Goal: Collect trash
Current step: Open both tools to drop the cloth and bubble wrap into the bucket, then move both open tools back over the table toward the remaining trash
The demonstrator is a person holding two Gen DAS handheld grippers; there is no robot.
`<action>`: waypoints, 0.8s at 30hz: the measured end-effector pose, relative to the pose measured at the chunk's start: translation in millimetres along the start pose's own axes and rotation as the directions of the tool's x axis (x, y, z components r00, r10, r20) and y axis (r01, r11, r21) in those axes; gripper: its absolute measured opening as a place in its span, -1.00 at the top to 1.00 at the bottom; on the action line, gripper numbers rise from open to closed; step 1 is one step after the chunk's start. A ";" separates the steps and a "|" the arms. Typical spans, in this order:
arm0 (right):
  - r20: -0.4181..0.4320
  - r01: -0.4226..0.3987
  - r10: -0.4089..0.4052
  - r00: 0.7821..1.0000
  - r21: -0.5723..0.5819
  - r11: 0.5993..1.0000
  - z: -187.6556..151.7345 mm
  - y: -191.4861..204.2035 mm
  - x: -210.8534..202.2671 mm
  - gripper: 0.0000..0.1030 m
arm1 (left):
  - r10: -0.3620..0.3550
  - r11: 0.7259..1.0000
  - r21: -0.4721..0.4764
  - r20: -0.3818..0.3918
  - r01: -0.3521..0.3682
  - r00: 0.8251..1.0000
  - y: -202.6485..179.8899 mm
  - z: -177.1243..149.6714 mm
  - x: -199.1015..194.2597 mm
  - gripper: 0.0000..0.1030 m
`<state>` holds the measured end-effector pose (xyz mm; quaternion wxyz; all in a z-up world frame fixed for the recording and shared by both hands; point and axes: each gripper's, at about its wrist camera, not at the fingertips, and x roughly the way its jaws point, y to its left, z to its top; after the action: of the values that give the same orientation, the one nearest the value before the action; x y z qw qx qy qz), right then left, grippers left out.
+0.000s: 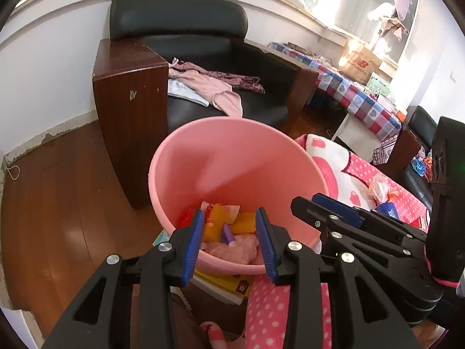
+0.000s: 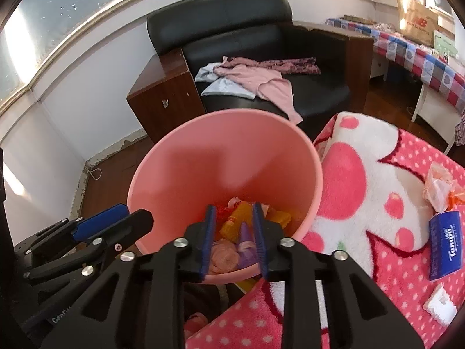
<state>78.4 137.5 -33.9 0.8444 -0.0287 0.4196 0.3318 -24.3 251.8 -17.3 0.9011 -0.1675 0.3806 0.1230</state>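
Observation:
A pink bin (image 1: 232, 151) stands beside the pink blanket-covered surface (image 1: 334, 171); it also shows in the right wrist view (image 2: 226, 151). Inside lie orange, purple and pink wrappers (image 1: 229, 226) (image 2: 238, 232). My left gripper (image 1: 229, 238) is open and empty over the bin's near rim. My right gripper (image 2: 234, 238) is open and empty over the bin too, and shows in the left wrist view (image 1: 334, 212). On the blanket (image 2: 363, 174) lie a blue Tempo tissue pack (image 2: 446, 247), a crumpled tissue with orange wrapper (image 2: 441, 186) and a white scrap (image 2: 440, 309).
A black armchair (image 1: 203, 43) with wooden arms and pink clothes (image 1: 209, 84) stands behind the bin. A table with a checked cloth (image 1: 354, 93) and a paper bag (image 1: 360, 61) is at the right. Books (image 1: 223, 285) lie under the bin's near side. Wooden floor (image 1: 58, 203) lies left.

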 end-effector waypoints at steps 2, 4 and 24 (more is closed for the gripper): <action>0.015 0.002 -0.002 1.000 0.002 1.000 -1.2 -0.2 -6.6 0.36 | -0.005 1.000 -0.005 0.012 0.005 1.000 0.0 -0.4 -4.7 0.30; 0.027 0.003 -0.003 1.000 0.005 1.000 -2.6 -1.8 -12.8 0.36 | -0.007 1.000 -0.009 0.025 0.008 1.000 0.7 -0.1 -8.8 0.30; 0.123 0.097 -0.105 0.987 0.065 0.993 -46.5 -42.9 -92.8 0.36 | -0.062 0.998 0.034 0.077 0.059 0.995 -31.2 -12.7 -37.0 0.30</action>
<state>31.7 39.1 -6.3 0.8854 -0.0039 0.3730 0.2772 -46.8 214.8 7.8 0.9211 -0.1596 0.3417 0.0961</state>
